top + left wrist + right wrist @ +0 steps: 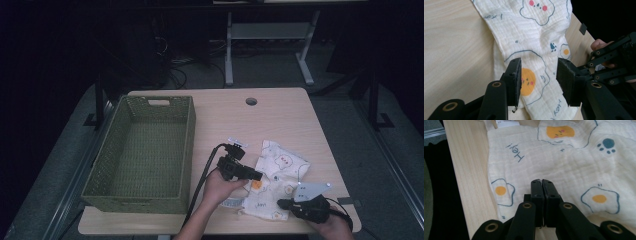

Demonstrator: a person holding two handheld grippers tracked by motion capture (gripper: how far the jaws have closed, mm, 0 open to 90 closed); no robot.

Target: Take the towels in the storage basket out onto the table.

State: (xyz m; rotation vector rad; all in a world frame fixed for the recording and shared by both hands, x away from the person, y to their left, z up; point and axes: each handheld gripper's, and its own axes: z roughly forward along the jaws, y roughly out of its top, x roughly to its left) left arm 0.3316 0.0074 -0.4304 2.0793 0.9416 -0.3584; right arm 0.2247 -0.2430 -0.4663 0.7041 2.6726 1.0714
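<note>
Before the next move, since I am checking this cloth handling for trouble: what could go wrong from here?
1. The right hand-held gripper has its jaws together low on the printed cloth; whether it pinches fabric is unclear, so a lift may leave the cloth behind.
2. The left hand-held gripper stands open over the cloth, not pressing it, so one-sided pulling could bunch it.
3. The cloth lies near the table edge and could slide off.

You get a dim high view: the desk [280, 117] is evenly lit from above, while the room toward twelve o'clock sinks into near black. Both gripper views are brighter and soft, with faint shadows, no glare, and the nearest jaws slightly blurred.
</note>
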